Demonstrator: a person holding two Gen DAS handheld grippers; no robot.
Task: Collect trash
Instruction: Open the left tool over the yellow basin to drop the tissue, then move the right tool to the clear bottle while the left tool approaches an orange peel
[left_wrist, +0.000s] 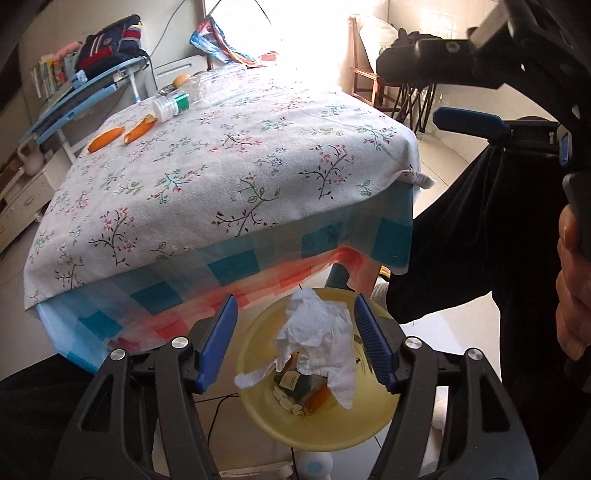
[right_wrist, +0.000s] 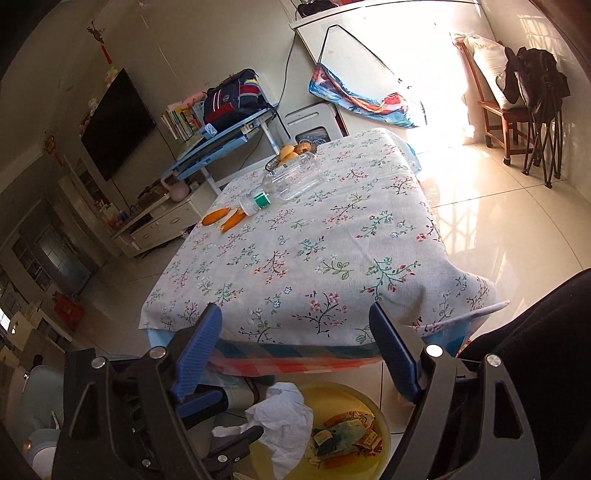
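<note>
Left wrist view first: the left gripper (left_wrist: 295, 343) hangs tilted down over the yellow bin (left_wrist: 373, 424), its two blue pads spread wide with nothing pressed between them. One crumpled white tissue (left_wrist: 317, 339) sits loose in the gap, lying in the bin and drooping over its near rim, apart from both pads. Under it, a heap of wrappers and orange peel (left_wrist: 303, 391) fills the bin's bottom; I can't count them.

Over to the right wrist view: the right gripper (right_wrist: 299, 350) is also gaping, holding nothing, aimed across the table edge at a gentler tilt. The bin stands on the floor just off the table's near edge, below these jaws.

Further out, on the floral tablecloth (right_wrist: 314, 258) near the far-left corner: two pieces of orange peel (right_wrist: 223, 218) side by side, and one clear plastic bottle (right_wrist: 288, 182) lying on its side, white cap touching the nearer peel. Behind it, a bowl of fruit (right_wrist: 291, 152).

At the left view's right edge, one bare hand (left_wrist: 572, 295) grips the other tool's handle.
</note>
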